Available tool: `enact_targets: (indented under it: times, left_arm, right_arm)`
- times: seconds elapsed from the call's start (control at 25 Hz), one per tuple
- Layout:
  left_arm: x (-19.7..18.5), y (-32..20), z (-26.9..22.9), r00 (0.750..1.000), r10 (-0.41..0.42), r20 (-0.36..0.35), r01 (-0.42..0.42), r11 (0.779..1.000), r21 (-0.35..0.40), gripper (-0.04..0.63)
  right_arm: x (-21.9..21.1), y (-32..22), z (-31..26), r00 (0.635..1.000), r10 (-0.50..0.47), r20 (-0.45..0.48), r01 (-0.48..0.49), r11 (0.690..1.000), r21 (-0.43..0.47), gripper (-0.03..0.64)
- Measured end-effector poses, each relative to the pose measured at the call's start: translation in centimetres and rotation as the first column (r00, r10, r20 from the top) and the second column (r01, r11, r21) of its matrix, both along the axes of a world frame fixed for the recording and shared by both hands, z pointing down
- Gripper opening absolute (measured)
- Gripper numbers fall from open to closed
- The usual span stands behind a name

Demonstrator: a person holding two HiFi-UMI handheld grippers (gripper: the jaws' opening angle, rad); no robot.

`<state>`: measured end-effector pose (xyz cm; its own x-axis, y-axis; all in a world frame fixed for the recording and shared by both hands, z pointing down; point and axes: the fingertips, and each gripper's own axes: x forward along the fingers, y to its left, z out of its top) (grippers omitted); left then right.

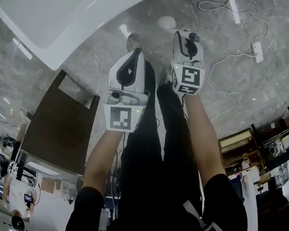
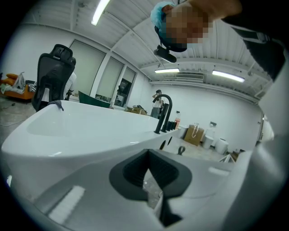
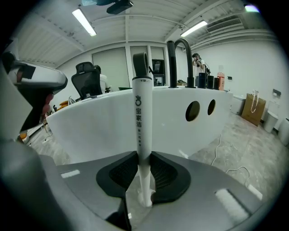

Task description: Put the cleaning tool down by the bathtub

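Right gripper view: right gripper (image 3: 144,170) closed on the cleaning tool (image 3: 143,135), with a dark pad pressed on each side of its white stick. On the stick, a small round logo, then grey Chinese writing (image 3: 138,113) running downward: 宝家洁. Under that, tinier print, too small to read. Stick straight up and down in this view, dark grey end at the top, white end low between the pads. Just behind the tool, the white side of the bathtub (image 3: 104,122), near but not touching. In that side, two dark oval holes (image 3: 193,111). On the rim, a black tap (image 3: 175,54). Further back, a black chair (image 3: 88,79).

Left gripper view: left gripper (image 2: 151,173) with its tips together and nothing between them. Beyond it, the wide white bathtub rim and the same black tap.

Head view: both grippers side by side, pointing away over the grey stone floor (image 1: 247,91). Bathtub at the upper left. Tool's dark end poking up out of the right gripper. White cable (image 1: 230,57) on the floor to the right.
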<state>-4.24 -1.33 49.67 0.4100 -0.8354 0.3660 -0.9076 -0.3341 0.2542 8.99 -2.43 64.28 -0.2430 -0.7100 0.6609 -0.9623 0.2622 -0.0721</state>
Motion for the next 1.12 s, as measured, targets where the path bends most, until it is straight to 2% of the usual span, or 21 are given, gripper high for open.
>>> enact_targets:
  times: [0.4, 1.12]
  left_arm:
    - [-0.3, -0.9, 1.8, 1.000, -0.023, -0.006, 0.023, 1.000, 0.000, 0.008]
    - [-0.7, -0.7, 3.3, 0.999, -0.017, -0.029, 0.016, 1.000, -0.019, 0.008]
  right_arm:
    - [0.0, -0.1, 3.9, 0.999, -0.030, -0.029, 0.029, 0.999, -0.037, 0.089]
    - [-1.5, 0.2, 8.5, 0.998, -0.051, -0.040, 0.047, 0.994, -0.102, 0.087]
